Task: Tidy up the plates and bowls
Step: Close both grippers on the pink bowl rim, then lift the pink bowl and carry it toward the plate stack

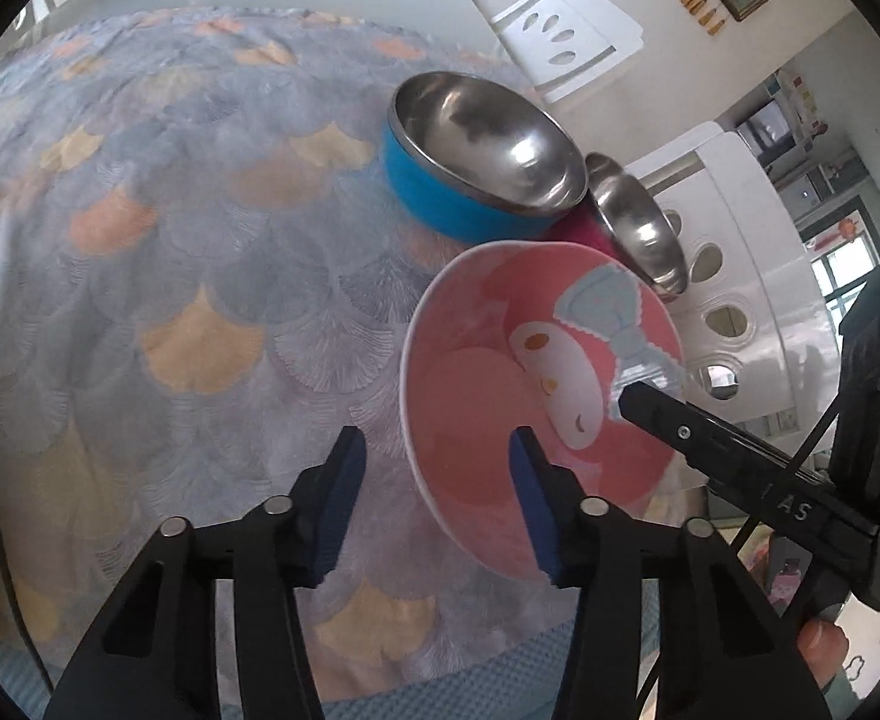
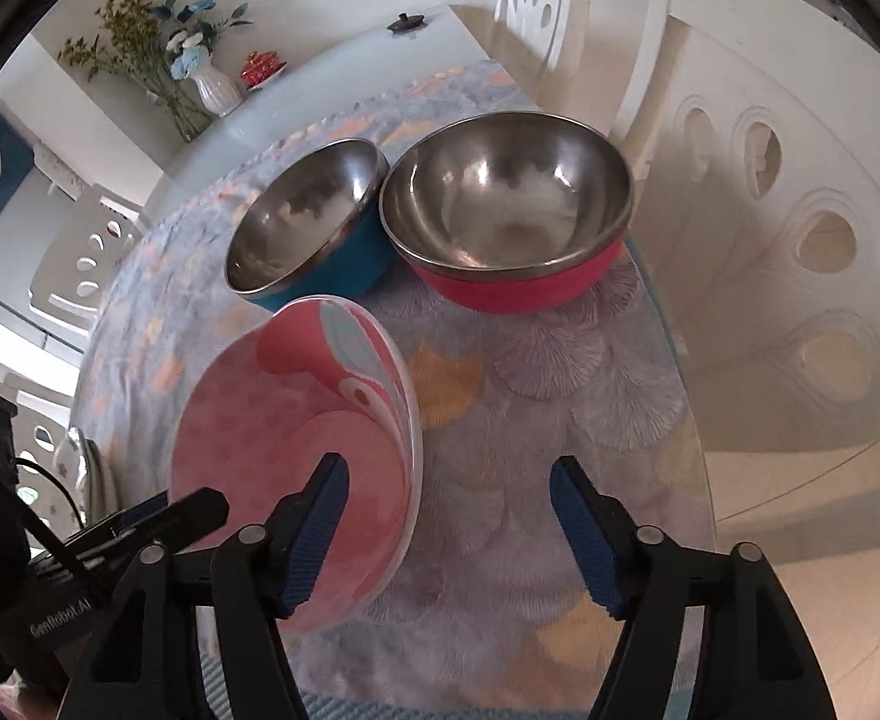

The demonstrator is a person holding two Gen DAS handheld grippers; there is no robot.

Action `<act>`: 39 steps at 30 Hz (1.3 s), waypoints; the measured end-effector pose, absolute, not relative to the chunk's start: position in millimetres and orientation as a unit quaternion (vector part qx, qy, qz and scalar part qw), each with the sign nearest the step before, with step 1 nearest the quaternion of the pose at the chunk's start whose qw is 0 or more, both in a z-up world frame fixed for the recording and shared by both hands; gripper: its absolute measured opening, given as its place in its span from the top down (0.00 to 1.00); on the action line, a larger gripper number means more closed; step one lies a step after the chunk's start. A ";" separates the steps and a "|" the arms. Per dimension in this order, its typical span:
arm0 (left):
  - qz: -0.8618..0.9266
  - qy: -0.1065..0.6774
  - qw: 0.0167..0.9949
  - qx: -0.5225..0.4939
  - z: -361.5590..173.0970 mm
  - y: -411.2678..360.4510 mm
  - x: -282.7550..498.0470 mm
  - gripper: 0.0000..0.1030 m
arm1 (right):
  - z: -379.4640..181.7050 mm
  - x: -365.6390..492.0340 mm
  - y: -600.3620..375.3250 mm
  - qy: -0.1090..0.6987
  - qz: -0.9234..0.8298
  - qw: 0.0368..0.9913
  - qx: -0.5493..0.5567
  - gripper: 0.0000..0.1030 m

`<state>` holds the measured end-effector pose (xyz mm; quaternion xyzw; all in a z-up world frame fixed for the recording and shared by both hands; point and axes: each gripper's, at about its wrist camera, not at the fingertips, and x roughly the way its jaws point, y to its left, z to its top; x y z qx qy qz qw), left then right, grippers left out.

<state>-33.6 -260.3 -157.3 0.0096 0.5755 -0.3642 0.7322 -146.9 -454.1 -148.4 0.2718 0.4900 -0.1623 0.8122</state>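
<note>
A pink cartoon bowl [image 1: 499,372] [image 2: 284,420] sits nearest me on the patterned cloth. My left gripper [image 1: 437,480] is open and straddles the bowl's left rim, one pad inside and one outside, neither pressing. My right gripper [image 2: 448,498] is also open and straddles the opposite rim the same way. In each wrist view, a black finger of the other gripper [image 1: 667,420] [image 2: 200,510] shows at the bowl's far rim. Behind the pink bowl, a blue-sided steel bowl [image 1: 481,138] [image 2: 308,210] and a red-sided steel bowl [image 1: 637,222] [image 2: 505,198] stand upright side by side, touching.
A grey and orange fan-patterned cloth [image 1: 188,252] covers the glass table. White chairs [image 1: 565,30] [image 2: 769,228] stand close along the right edge. A white vase of flowers [image 2: 218,87], a small red dish [image 2: 263,69] and a black lid [image 2: 405,23] sit at the far end.
</note>
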 end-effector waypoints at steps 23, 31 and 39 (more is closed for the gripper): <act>-0.357 0.547 0.757 0.014 -118.3 -229.0 -46.5 0.87 | -110.1 -150.6 -404.5 0.448 -0.136 0.856 0.219 0.91; -0.324 0.506 0.798 0.048 -55.6 -194.1 -7.7 0.87 | -61.0 -106.7 -368.3 0.411 -0.099 0.878 0.224 0.90; -0.313 0.521 0.790 0.078 -66.5 -182.8 75.1 0.87 | -51.1 -15.9 -335.4 0.426 -0.112 0.876 0.197 0.89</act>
